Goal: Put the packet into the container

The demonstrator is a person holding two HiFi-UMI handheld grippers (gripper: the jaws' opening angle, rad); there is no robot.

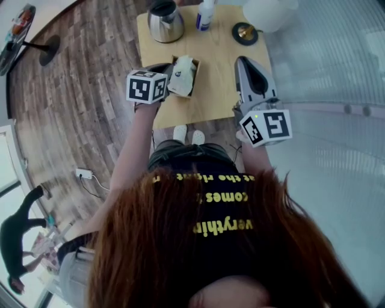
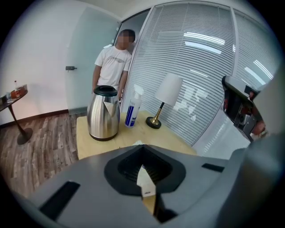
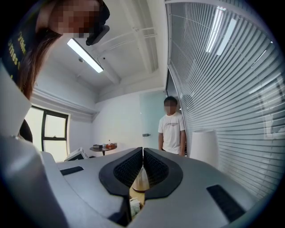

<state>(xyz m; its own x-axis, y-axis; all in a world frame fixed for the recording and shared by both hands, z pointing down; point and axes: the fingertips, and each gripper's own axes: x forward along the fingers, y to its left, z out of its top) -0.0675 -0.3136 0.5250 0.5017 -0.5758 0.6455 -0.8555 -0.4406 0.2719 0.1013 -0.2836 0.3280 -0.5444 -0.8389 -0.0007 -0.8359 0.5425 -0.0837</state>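
A brown open container (image 1: 194, 78) stands near the front of the wooden table (image 1: 219, 90), and a white packet (image 1: 182, 75) lies in it. My left gripper (image 1: 161, 68) hovers at the container's left side, jaws shut. In the left gripper view the closed left gripper (image 2: 143, 153) leaves a slit below its tip. Through that slit show the packet (image 2: 146, 182) and the brown container (image 2: 150, 204). My right gripper (image 1: 243, 61) is over the table to the container's right, jaws shut. In its own view the right gripper (image 3: 142, 151) holds nothing.
A steel kettle (image 1: 165, 21), a spray bottle (image 1: 204, 15) and a lamp with a brass base (image 1: 245, 33) stand at the table's far edge. A person in a white shirt (image 2: 113, 67) stands behind the table. Window blinds (image 1: 337, 54) run along the right.
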